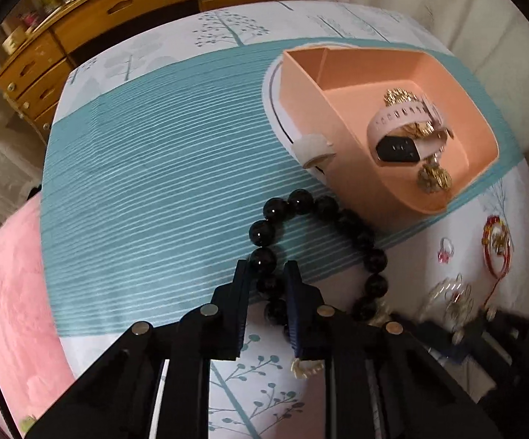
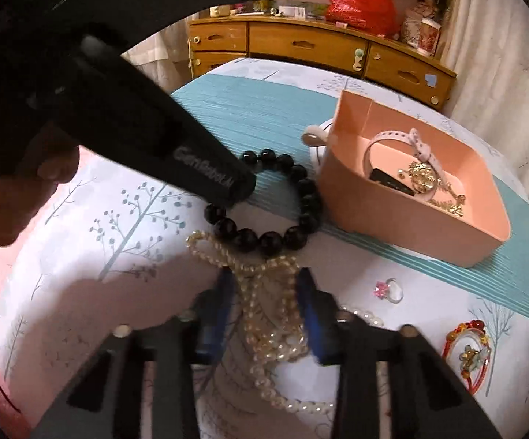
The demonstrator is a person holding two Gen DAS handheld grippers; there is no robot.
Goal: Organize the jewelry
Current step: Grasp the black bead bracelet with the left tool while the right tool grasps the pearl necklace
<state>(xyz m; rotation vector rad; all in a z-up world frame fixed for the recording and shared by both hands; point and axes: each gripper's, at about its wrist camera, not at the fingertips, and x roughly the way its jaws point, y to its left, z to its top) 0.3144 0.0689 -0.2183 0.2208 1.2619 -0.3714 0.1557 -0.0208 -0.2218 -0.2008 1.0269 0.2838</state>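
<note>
The left gripper (image 1: 267, 274) clamps one black bead bracelet (image 1: 302, 201); the right gripper (image 2: 267, 285) pinches one pearl strand (image 2: 264, 314). One peach plastic tray (image 2: 392, 212) sits ahead of both, striped teal cloth (image 1: 147, 190) lying open leftward.

Right gripper (image 2: 267, 305) straddling the pearl necklace (image 2: 264, 314) on the tree-print bedcover (image 2: 125, 219)

The pink tray (image 2: 403, 219), holding a pale-strapped watch (image 2: 392, 153) and gold chains (image 2: 432, 186), is the landmark: left of it lies a black bead bracelet (image 2: 293, 205), with the left gripper (image 2: 224, 186) and a hand (image 2: 22, 201) coming down onto that bracelet's far side; in front of the tray sit a pink-stone ring (image 2: 390, 290) and a red charm (image 2: 469, 358).
</note>
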